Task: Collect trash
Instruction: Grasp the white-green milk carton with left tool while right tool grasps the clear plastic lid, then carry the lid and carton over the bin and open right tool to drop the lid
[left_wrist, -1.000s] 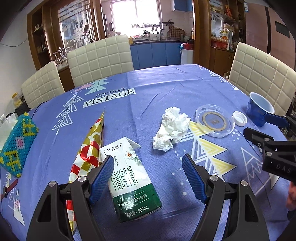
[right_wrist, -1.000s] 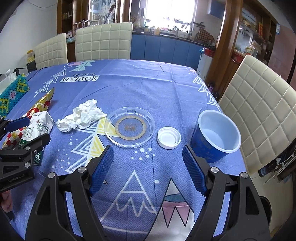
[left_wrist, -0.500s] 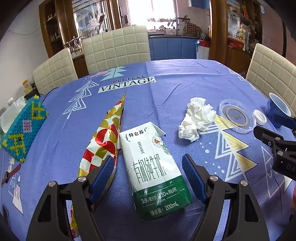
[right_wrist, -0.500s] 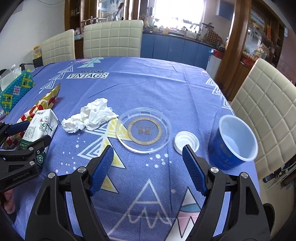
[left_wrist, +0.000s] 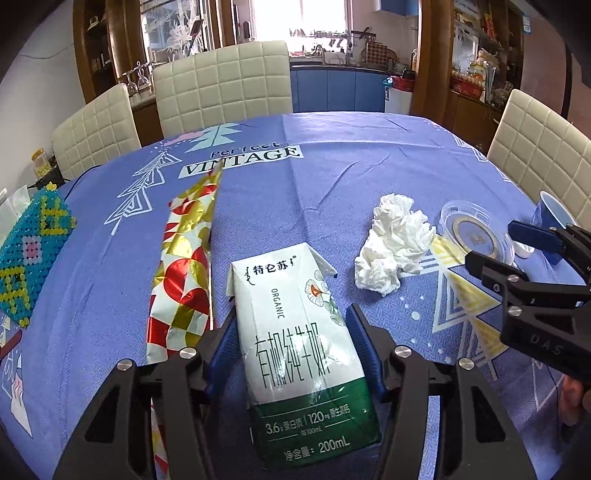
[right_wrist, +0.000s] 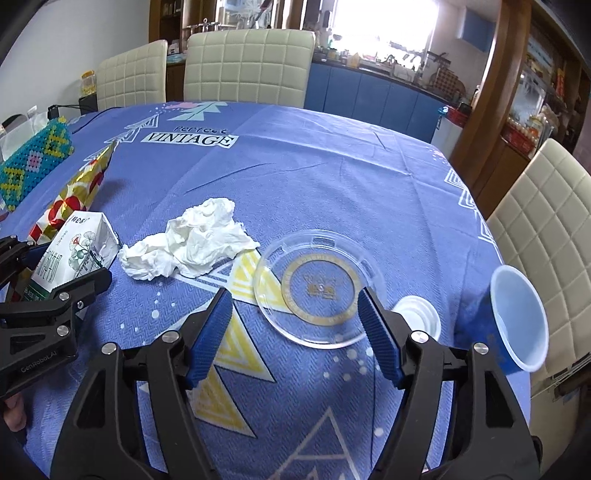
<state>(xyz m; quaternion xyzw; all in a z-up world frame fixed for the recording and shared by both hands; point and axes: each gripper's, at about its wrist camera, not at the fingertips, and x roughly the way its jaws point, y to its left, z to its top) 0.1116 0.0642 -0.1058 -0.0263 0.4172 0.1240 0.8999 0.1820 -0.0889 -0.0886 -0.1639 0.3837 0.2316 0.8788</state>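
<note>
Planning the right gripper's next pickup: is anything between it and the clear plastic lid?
Nothing visible. The right gripper is open, with only bare tablecloth before the clear plastic lid. The crumpled tissue lies off to its left.

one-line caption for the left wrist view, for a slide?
Left gripper closed around a milk carton lying on the blue tablecloth, foil wrapper beside it.

left gripper (left_wrist: 295, 354): jaws narrowed, low | right gripper (right_wrist: 295, 332): jaws spread wide, hovering
</note>
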